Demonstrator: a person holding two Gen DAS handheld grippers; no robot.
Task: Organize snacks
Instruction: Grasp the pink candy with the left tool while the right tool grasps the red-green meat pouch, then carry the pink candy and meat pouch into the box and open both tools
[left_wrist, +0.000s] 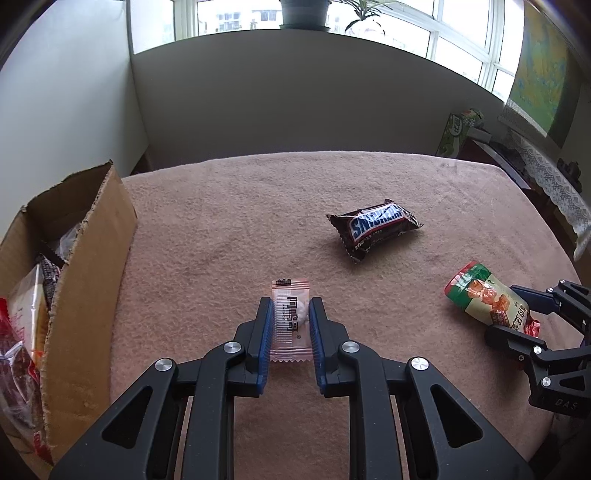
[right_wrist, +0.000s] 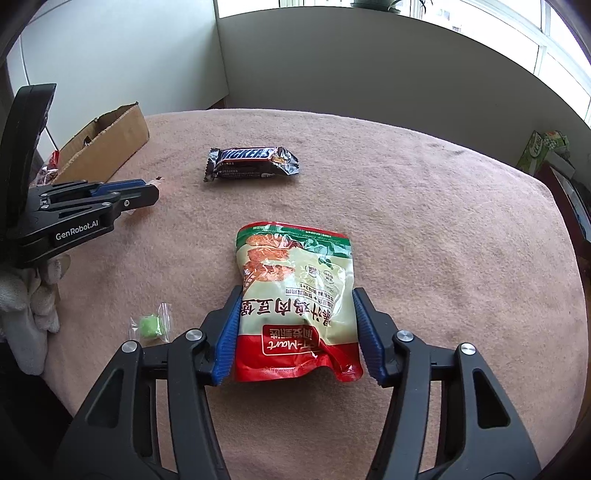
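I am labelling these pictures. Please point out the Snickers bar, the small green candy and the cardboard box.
Snickers bar (right_wrist: 251, 162): right wrist view, middle of the wrapper.
Small green candy (right_wrist: 149, 325): right wrist view, on the green piece inside its clear wrapper.
Cardboard box (left_wrist: 88, 266): left wrist view, on its outer side wall.

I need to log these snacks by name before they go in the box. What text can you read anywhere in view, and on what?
"SNICKERS": brown bar wrapper on the table.
"GenRobot.AI": side of the left hand-held gripper.
"DAS": body of the right hand-held gripper.
"-Mart": red panel of the green-and-red snack pouch, upside down; its first letters and the Chinese print are unclear.
Pink candy wrapper: Chinese characters, not legible to me.
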